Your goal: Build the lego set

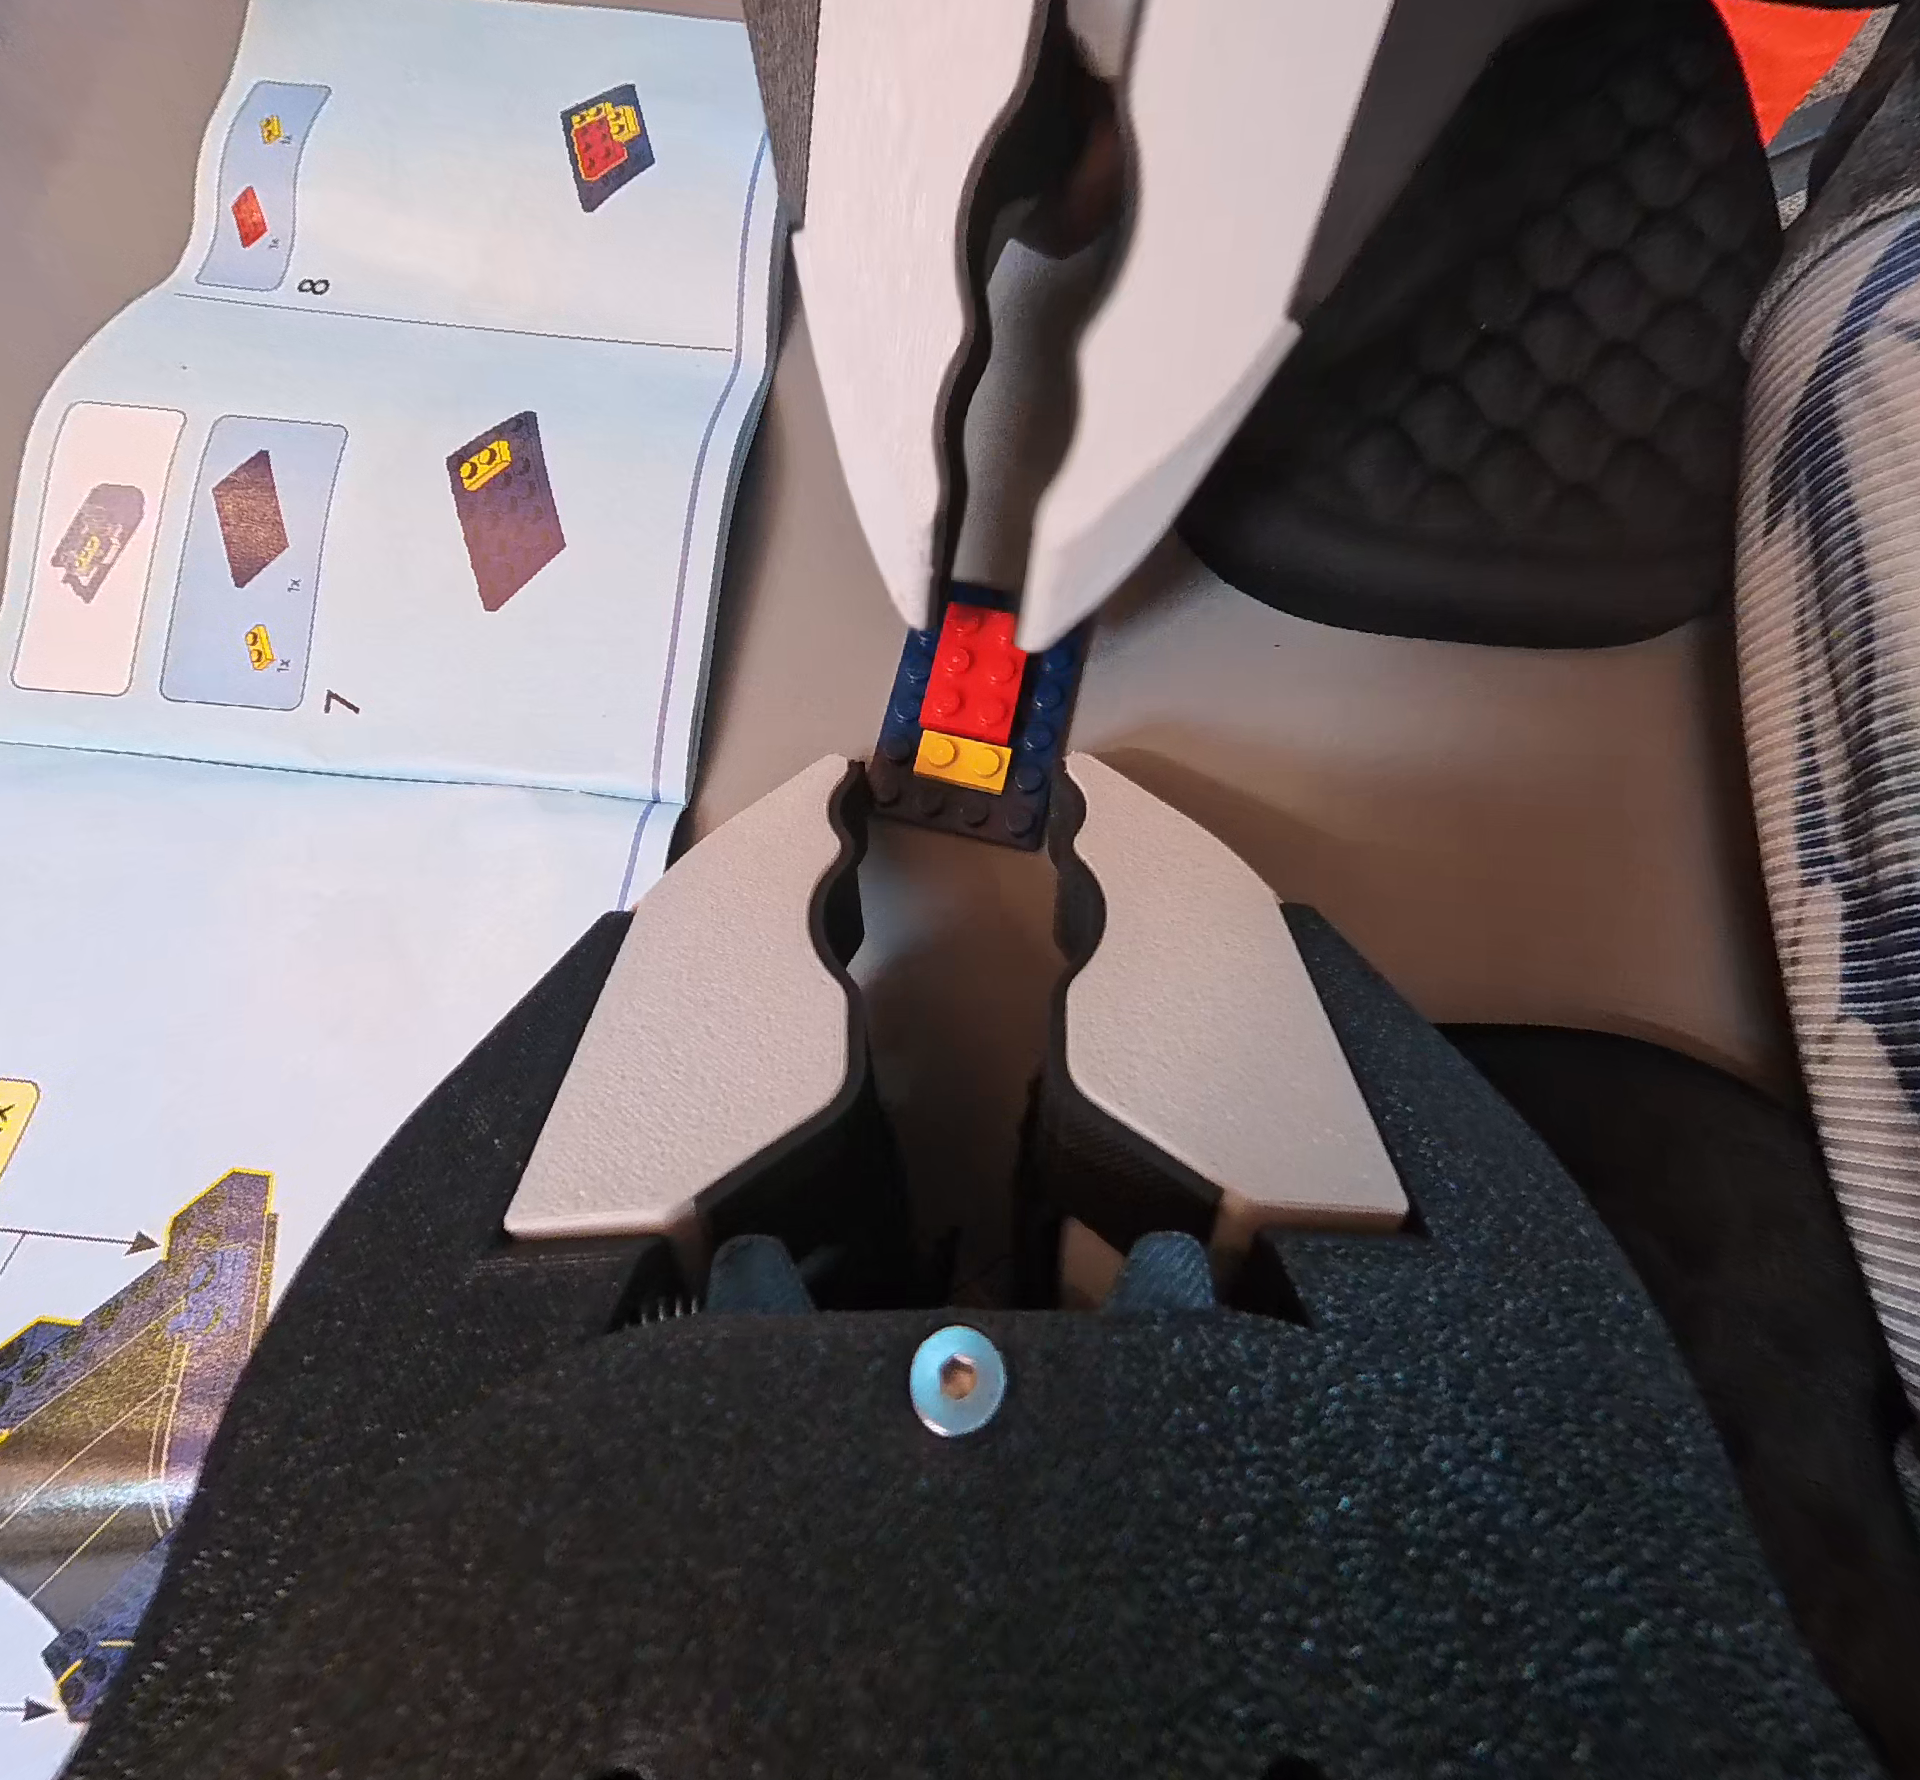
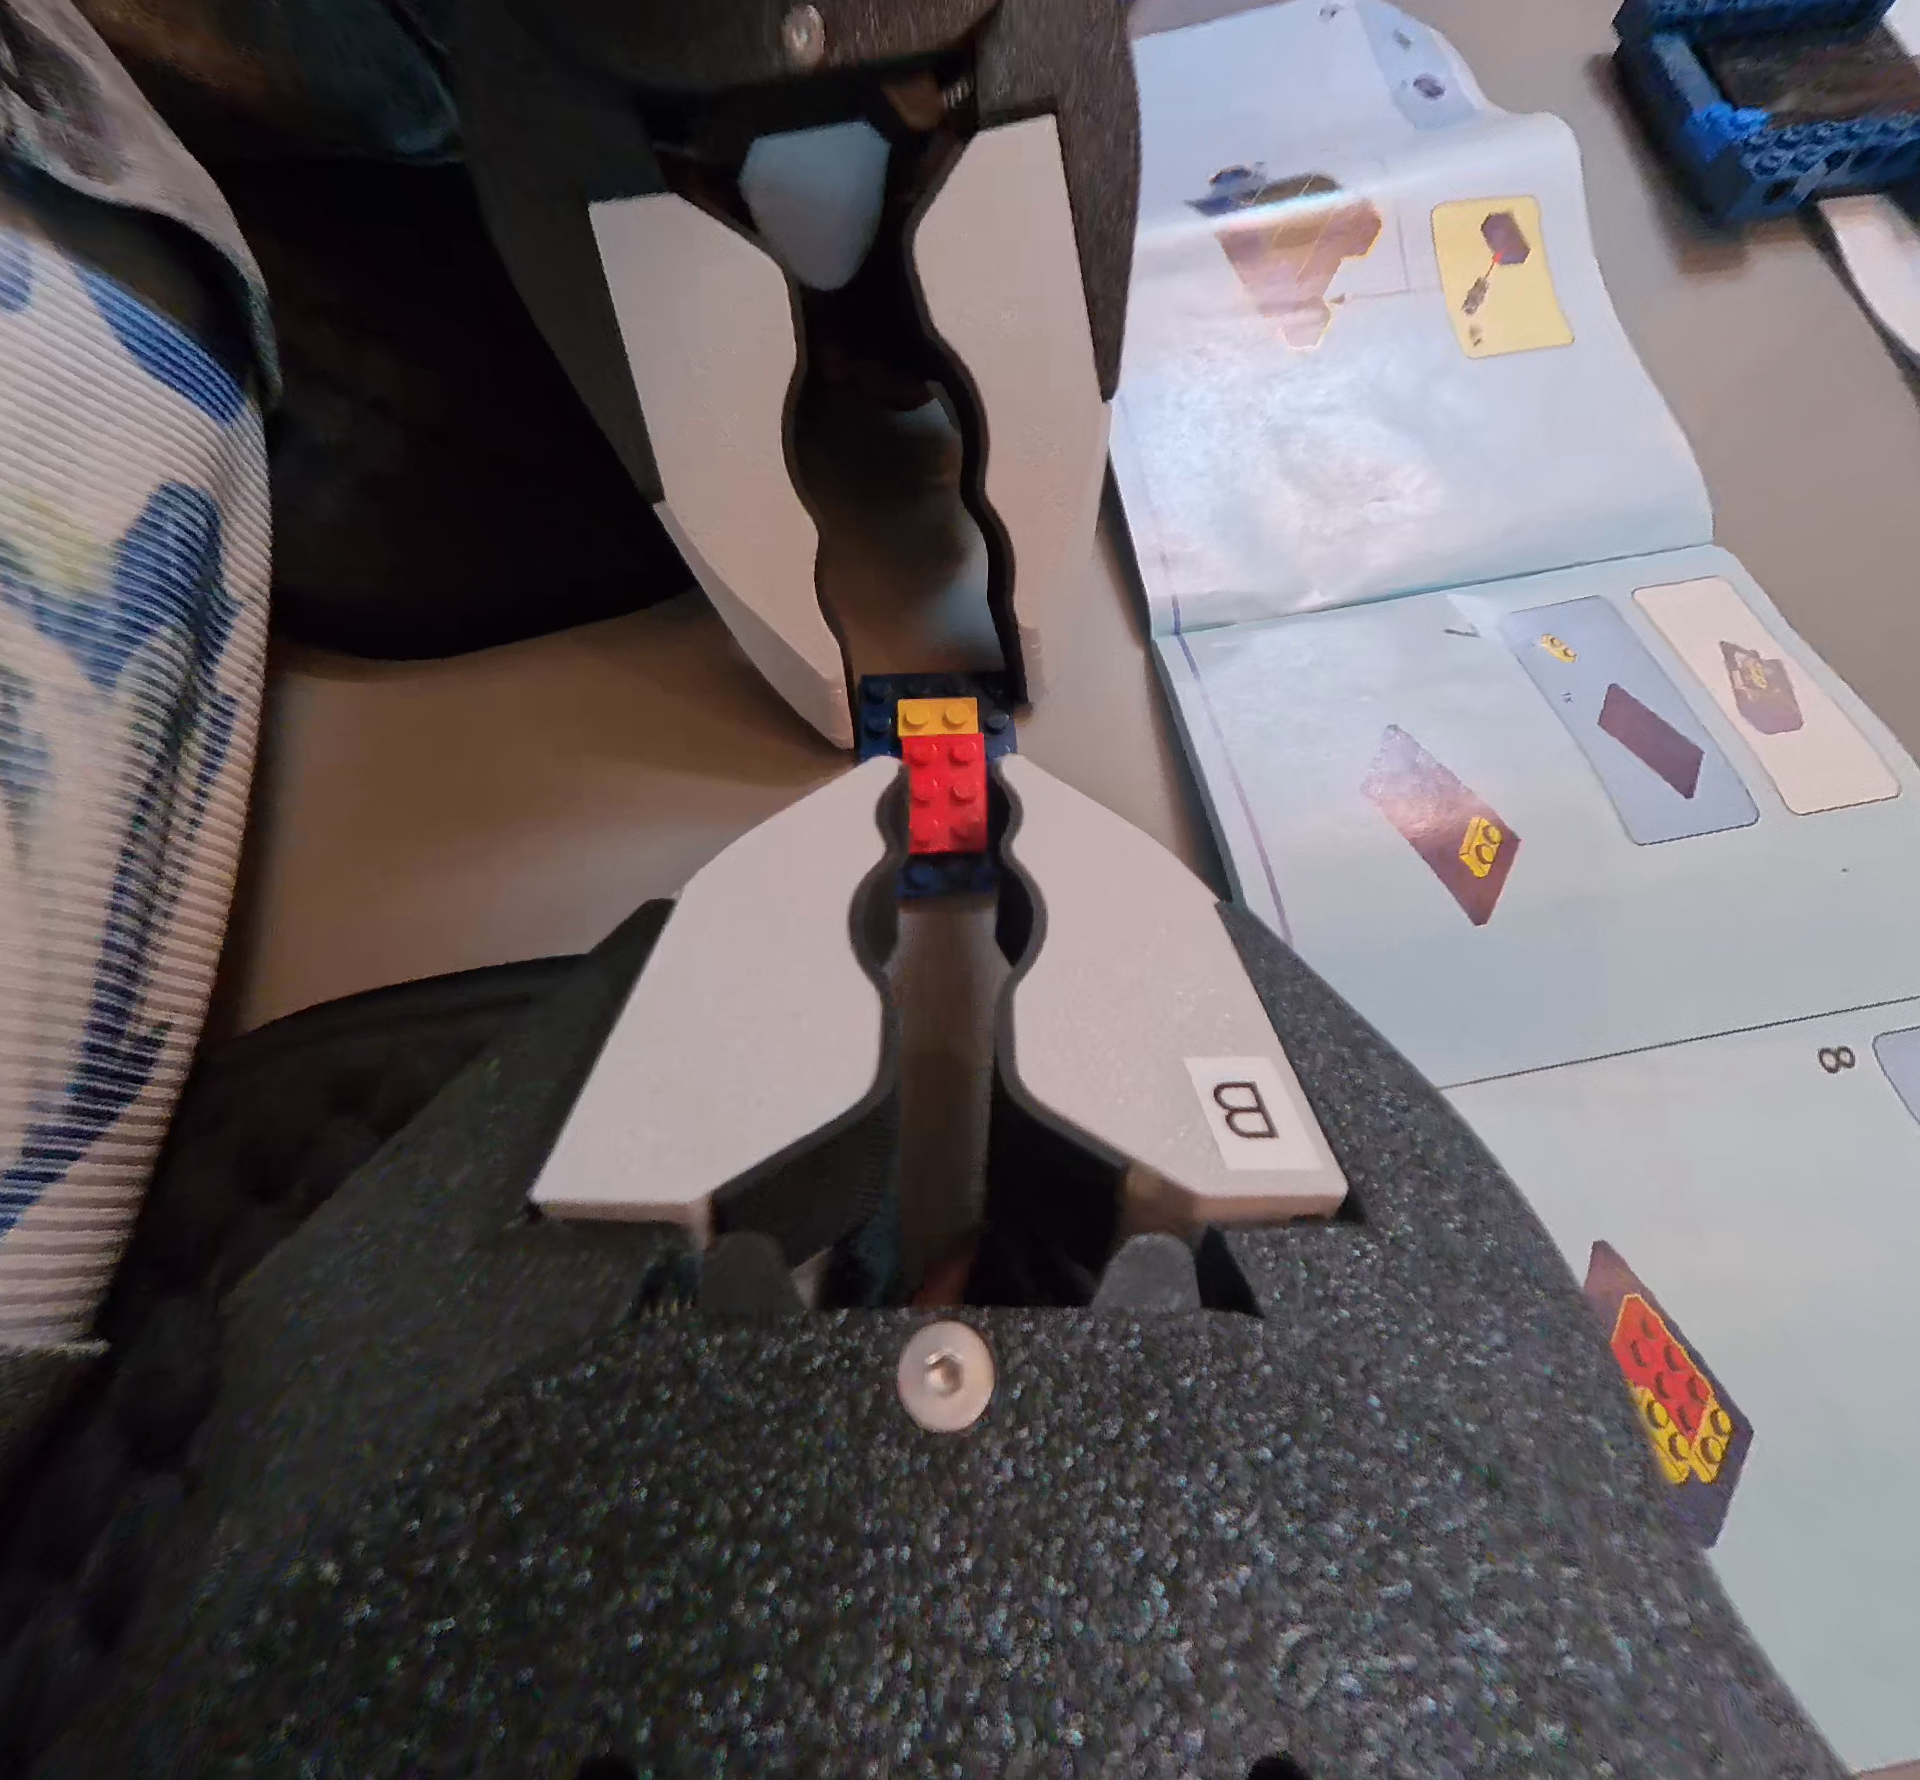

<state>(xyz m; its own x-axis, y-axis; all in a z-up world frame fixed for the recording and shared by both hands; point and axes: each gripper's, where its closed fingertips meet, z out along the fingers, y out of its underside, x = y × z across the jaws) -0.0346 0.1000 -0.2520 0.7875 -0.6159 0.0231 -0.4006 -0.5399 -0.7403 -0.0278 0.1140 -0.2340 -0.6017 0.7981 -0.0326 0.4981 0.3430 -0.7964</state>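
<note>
The dark blue studded plate (image 1: pixel 1051 702) lies flat on the grey table (image 1: pixel 1403 847), between the two grippers that meet over it from opposite ends. On it sit a red two-by-three brick (image 1: pixel 971 676) and, touching the red brick's end, a yellow one-by-two plate (image 1: pixel 961 759).

The largest thing beside it is the open, light blue instruction booklet (image 1: pixel 416 380), spread on the table on one side. Behind the grippers are a black quilted cushion (image 1: pixel 1538 359) and a striped white and blue fabric (image 1: pixel 1829 691).

The left gripper (image 1: pixel 961 790) is open wide, and its two fingertips are pressed on the long edges of the dark blue plate at the yellow end, so it holds the plate.

The right gripper (image 2: pixel 948 774) is open much less. Its pads stand at both sides of the red brick and look pressed on it, above the plate.

Farther away on the table stands a blue brick frame (image 2: pixel 1766 99), well apart from the rest.
</note>
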